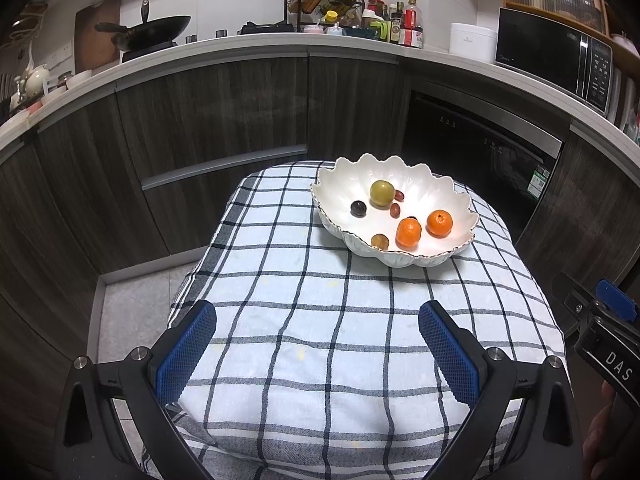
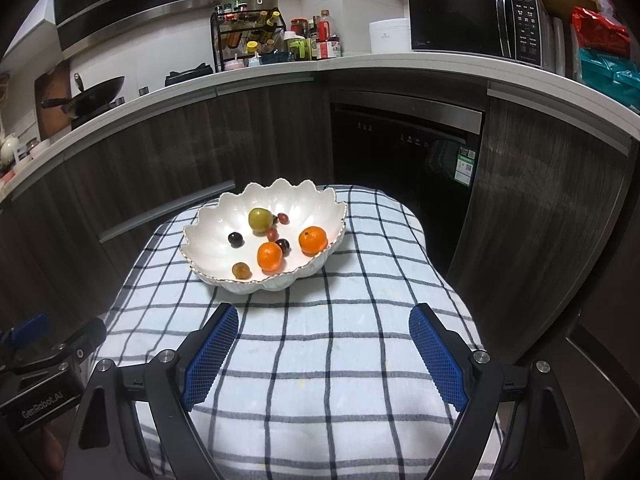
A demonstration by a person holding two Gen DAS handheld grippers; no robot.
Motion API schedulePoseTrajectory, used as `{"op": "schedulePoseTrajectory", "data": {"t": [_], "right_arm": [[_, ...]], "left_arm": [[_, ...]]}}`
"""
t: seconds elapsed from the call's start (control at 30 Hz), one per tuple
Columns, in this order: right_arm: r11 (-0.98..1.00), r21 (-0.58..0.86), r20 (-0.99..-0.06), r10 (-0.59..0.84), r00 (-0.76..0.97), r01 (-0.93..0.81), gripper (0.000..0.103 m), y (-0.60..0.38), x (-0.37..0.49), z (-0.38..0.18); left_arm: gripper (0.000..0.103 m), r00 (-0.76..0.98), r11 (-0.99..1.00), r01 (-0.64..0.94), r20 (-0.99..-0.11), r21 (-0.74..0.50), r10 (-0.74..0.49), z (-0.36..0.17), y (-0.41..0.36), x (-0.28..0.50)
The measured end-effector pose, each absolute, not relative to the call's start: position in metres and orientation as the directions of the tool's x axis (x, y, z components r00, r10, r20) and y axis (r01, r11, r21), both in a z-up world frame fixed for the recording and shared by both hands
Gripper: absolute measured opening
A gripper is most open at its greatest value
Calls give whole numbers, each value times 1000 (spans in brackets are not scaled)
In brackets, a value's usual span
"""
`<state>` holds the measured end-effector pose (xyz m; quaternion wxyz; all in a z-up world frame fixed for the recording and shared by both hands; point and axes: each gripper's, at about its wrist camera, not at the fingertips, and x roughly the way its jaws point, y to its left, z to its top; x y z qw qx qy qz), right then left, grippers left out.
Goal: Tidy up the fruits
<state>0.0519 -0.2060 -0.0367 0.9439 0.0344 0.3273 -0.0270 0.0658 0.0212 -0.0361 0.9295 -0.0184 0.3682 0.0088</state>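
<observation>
Fruits gathered in a white scalloped bowl [image 2: 208, 236], set on a checked cloth [image 2: 320, 360] over a small table, toward the far end. Inside: two tangerines [image 2: 313, 240], side by side near the right rim; a green-yellow round fruit [image 2: 261, 219] toward the back; a dark plum-like fruit [image 2: 236, 239] at left; a brownish small fruit [image 2: 241, 270] near the front rim; small reddish pieces [image 2: 273, 234] between them, too small to name. No fruit visible on the cloth outside the bowl.

Left gripper [image 1: 316, 354] low in the foreground, jaws spread wide, nothing between the blue pads [image 1: 186, 354], hovering over bare cloth well short of the bowl. Right gripper [image 2: 324, 354] likewise released and empty, pointed at the bowl from the near side, with the bowl's front rim just beyond the fingertips. Part of each gripper showing at the edge of the other's view.

Kitchen counter behind, with a microwave [image 2: 476, 20], a wok [image 2: 96, 94], a rack of bottles [image 2: 248, 36].

Judged stage: either nothing begun or everything already placed; cannot tell which from this alone. If picking from the bowl: best to approach from above, over the rim rather than through it, centring one fruit between the pads. Tangerines look firm and easy to pinch across the middle; the small round ones likely to roll, so close slowly and squarely. Worth avoiding a nudge to the bowl, light on loose cloth and apt to slide.
</observation>
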Motion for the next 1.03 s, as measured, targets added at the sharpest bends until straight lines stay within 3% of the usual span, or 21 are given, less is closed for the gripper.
{"op": "schedulePoseTrajectory", "data": {"t": [1.03], "right_arm": [[995, 50, -628, -35, 777, 85, 88, -209, 53, -41]], "left_arm": [[103, 689, 999, -32, -725, -33, -2, -48, 20, 71]]}}
